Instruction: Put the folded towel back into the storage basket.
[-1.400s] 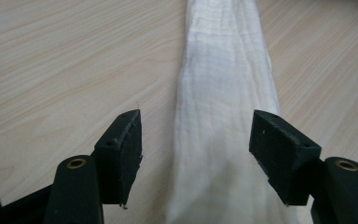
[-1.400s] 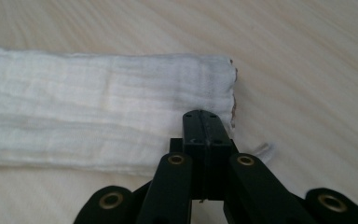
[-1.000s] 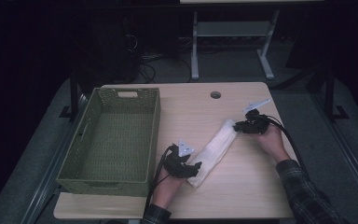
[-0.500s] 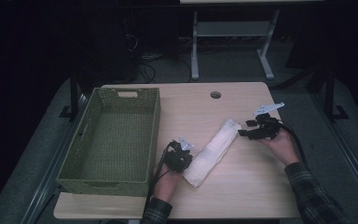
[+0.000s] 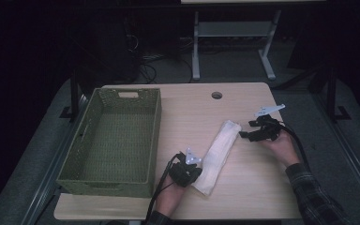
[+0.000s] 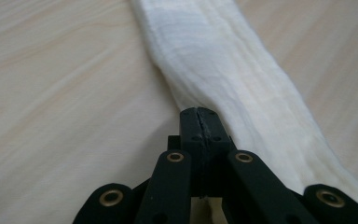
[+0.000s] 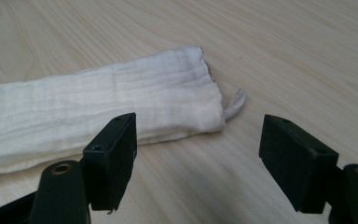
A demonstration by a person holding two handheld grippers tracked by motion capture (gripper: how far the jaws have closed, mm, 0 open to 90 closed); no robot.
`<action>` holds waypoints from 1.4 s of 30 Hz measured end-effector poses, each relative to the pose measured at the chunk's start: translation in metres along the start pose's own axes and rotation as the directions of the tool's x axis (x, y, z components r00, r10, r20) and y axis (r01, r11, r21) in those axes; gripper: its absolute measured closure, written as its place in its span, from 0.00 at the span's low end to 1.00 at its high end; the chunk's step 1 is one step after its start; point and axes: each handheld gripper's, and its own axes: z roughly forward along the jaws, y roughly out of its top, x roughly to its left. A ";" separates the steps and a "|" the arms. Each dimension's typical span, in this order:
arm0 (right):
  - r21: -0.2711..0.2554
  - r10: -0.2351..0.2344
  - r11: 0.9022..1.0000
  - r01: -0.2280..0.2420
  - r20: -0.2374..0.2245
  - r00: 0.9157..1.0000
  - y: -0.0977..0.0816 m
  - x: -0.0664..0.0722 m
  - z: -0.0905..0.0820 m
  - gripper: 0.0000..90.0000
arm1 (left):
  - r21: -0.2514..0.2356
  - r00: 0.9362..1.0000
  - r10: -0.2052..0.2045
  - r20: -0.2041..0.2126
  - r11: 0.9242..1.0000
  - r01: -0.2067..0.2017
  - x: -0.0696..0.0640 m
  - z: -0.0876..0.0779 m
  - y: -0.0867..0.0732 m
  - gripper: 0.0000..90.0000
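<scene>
A white cloth (image 5: 218,152), folded into a long strip, lies slantwise on the wooden table (image 5: 187,108). My left gripper (image 5: 191,172) is at its near end. In the left gripper view its black jaws (image 6: 199,116) are pressed together on the left edge of the white cloth (image 6: 242,79). My right gripper (image 5: 243,136) hovers just right of the cloth's far end. Its jaws have just been opening and now stand wide apart (image 7: 196,135). The frayed end of the cloth (image 7: 168,98) lies ahead of them, not between them.
A green woven basket (image 5: 82,154) stands empty on the table's left half, close to my left hand. A round cable hole (image 5: 216,95) is at the table's back. The table's right edge is just behind my right hand. A metal desk frame (image 5: 197,51) stands on the dark floor beyond.
The right gripper let go of the cloth's far end, opened and drew off to the right. The left gripper's jaws closed at the cloth's near end.
</scene>
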 end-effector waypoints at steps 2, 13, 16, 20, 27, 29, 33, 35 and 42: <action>-0.003 0.009 1.000 -0.009 -0.002 1.000 -0.001 -0.001 0.000 0.30 | -0.004 0.999 0.013 0.029 1.000 -0.012 -0.010 0.000 0.000 0.99; 0.004 0.010 1.000 -0.010 -0.011 1.000 -0.002 -0.002 0.001 0.30 | -0.016 0.984 0.095 0.153 0.996 -0.093 -0.050 0.015 0.007 0.99; 0.004 0.006 1.000 -0.006 -0.011 1.000 -0.002 -0.002 0.001 0.30 | -0.029 0.977 0.108 0.182 0.994 -0.105 -0.059 0.020 0.009 0.99; 0.002 0.006 1.000 -0.006 -0.010 1.000 -0.002 -0.002 0.001 0.30 | -0.025 0.971 0.137 0.195 0.991 -0.135 -0.062 0.021 0.012 0.97; -0.007 -0.003 1.000 0.003 -0.007 1.000 -0.002 -0.002 0.000 0.30 | -0.018 0.952 0.212 0.221 0.977 -0.213 -0.042 0.006 0.027 0.75; -0.006 0.000 1.000 -0.001 -0.008 1.000 -0.001 -0.002 -0.001 0.30 | -0.012 0.938 0.258 0.233 0.965 -0.262 -0.039 0.005 0.034 0.62; -0.006 0.000 1.000 0.000 -0.006 1.000 -0.001 -0.002 -0.003 0.30 | -0.048 0.900 0.340 0.272 0.939 -0.340 -0.032 0.013 0.051 0.47; -0.007 0.006 1.000 -0.006 -0.008 1.000 -0.002 -0.001 -0.004 0.30 | -0.055 0.892 0.342 0.296 0.938 -0.342 -0.030 0.016 0.055 0.45; -0.003 0.006 1.000 -0.006 -0.011 1.000 -0.010 0.005 -0.014 0.30 | -0.053 0.846 0.424 0.324 0.900 -0.432 -0.027 0.033 0.069 0.30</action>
